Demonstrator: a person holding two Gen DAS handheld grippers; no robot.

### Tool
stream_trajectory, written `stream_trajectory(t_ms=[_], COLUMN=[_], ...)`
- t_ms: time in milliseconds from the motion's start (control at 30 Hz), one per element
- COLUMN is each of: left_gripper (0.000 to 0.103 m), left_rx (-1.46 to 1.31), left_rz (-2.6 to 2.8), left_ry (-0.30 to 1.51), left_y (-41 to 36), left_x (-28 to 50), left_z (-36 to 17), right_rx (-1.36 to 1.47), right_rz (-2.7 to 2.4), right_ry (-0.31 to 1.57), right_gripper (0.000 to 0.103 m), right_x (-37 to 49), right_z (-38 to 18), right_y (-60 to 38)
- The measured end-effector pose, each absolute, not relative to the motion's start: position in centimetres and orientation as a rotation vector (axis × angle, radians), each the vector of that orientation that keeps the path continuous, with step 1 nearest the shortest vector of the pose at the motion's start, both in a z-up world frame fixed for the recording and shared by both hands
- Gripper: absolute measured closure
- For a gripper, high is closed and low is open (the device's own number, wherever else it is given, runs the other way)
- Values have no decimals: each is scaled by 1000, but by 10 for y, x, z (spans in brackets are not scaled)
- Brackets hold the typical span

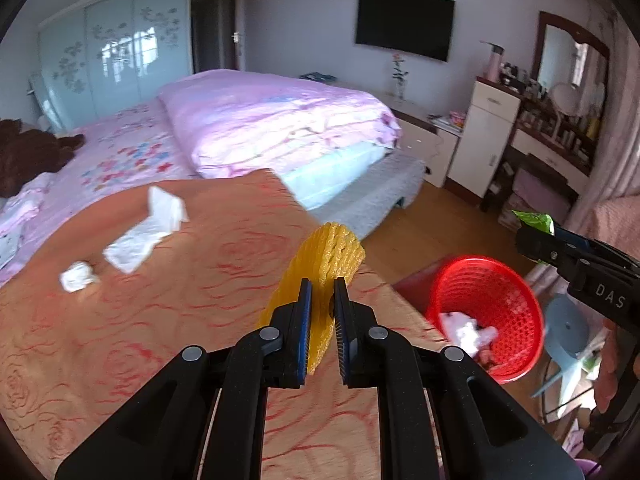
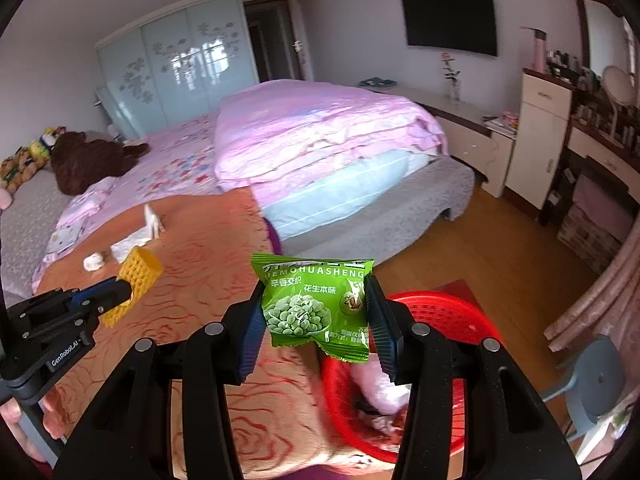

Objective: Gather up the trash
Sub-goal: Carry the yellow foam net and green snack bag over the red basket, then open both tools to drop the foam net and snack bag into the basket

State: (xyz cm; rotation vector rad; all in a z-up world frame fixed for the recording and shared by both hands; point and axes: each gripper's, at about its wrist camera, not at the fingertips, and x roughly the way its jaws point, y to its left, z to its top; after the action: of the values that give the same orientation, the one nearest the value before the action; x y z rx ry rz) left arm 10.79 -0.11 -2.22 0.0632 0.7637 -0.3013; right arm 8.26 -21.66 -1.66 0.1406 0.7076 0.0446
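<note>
My left gripper (image 1: 322, 285) is shut on a yellow foam net sleeve (image 1: 320, 256) and holds it above the orange rose-patterned cloth (image 1: 160, 320); it also shows in the right wrist view (image 2: 138, 276). My right gripper (image 2: 314, 284) is shut on a green snack packet (image 2: 312, 304), held over the near rim of the red mesh bin (image 2: 452, 312). The bin (image 1: 488, 312) sits right of the cloth and holds crumpled white trash. White tissues (image 1: 148, 232) and a paper ball (image 1: 78, 276) lie on the cloth at the left.
A bed with a pink quilt (image 1: 272, 120) lies behind the cloth. A brown plush toy (image 2: 88, 160) is on the bed. A white cabinet (image 1: 484, 136) and dresser stand at the right. A blue stool (image 2: 596, 380) stands beside the bin on the wooden floor.
</note>
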Motion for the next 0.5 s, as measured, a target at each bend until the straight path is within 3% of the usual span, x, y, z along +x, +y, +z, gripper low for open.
stream_trajectory(t_ms=[500], left_gripper=[92], left_rx=[133], left_rz=[-484], left_ry=[804], left_y=[-100], left_x=[110], left_z=[-38], right_rx=[210], right_rz=[-119], right_ry=[754], right_gripper=[57], right_x=[62], right_z=[-48], right_y=[-289])
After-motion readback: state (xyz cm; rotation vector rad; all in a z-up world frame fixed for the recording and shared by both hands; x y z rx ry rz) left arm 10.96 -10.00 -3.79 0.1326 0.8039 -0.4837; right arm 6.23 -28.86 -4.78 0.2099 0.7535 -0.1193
